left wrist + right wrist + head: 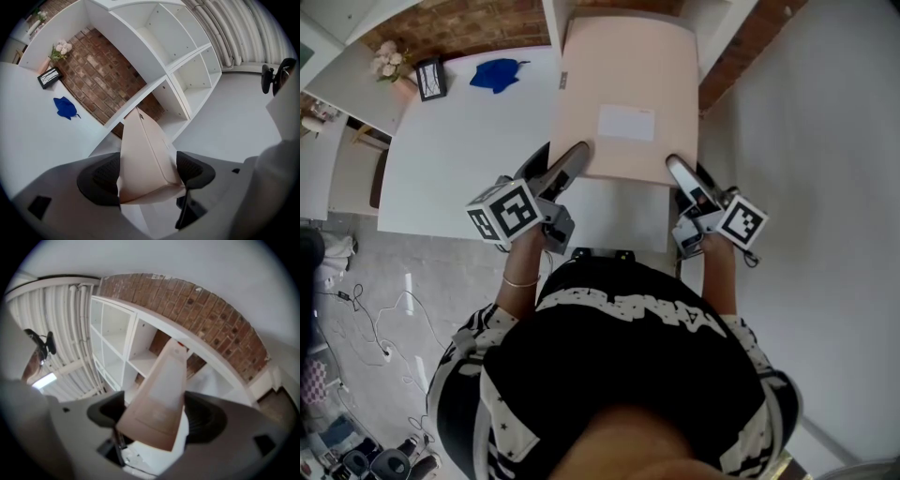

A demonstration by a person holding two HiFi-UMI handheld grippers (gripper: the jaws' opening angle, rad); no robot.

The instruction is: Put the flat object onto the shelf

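A flat beige cardboard parcel [628, 94] with a white label is held level over the white table's [459, 159] far right end, its far edge up against the white shelf unit [159, 79]. My left gripper [572, 159] is shut on its near left corner and my right gripper [680, 169] is shut on its near right corner. In the left gripper view the parcel [145, 154] runs edge-on between the pads toward a low shelf opening. In the right gripper view the parcel [161, 394] points at the shelf unit's [136, 348] compartments.
A blue cloth [495, 73], a small framed picture [431, 79] and a bunch of flowers [387, 61] lie at the table's far left. A brick wall [211, 310] stands behind the shelf. A black fan [276, 75] is off to the right. Cables lie on the floor [375, 319].
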